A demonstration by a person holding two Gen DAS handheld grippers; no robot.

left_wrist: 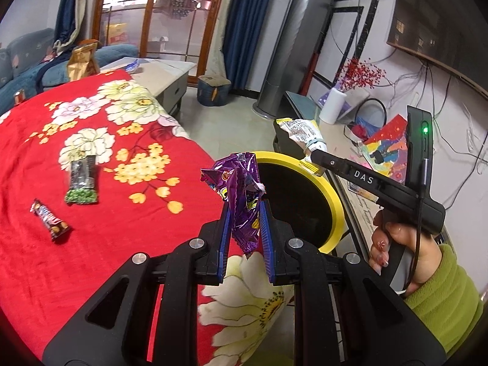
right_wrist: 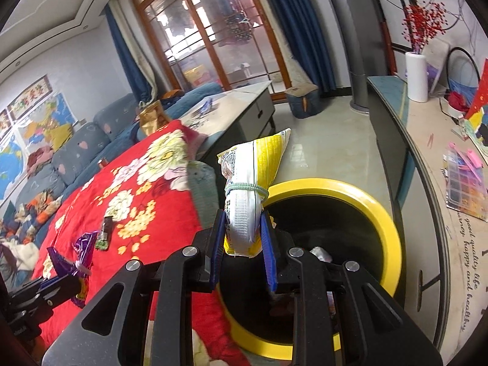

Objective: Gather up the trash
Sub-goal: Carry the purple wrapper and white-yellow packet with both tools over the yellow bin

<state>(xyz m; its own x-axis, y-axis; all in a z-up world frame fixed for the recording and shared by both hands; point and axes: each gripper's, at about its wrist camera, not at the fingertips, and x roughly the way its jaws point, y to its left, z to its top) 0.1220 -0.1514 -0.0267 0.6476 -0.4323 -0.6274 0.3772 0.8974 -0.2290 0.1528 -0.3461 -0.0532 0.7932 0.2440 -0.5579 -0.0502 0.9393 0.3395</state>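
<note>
Left wrist view: a red floral blanket point(left_wrist: 100, 158) carries a pea packet point(left_wrist: 83, 180) and a candy bar point(left_wrist: 50, 220). The left gripper point(left_wrist: 244, 228) is clamped on a purple wrapper point(left_wrist: 241, 195) beside the yellow-rimmed bin point(left_wrist: 332, 201).

Right wrist view: the right gripper point(right_wrist: 244, 235) is clamped on a tied yellow-white bag point(right_wrist: 250, 183) above the bin's near edge, trash visible inside. A sofa point(right_wrist: 76, 152) lines the wall.

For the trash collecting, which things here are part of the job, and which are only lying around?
Part of the job:
- purple wrapper, held
- yellow-white bag, held
- yellow-rimmed bin
- green-pea packet
- small snack bar

Only lying around:
- white vase
- bead box
- sofa
</note>
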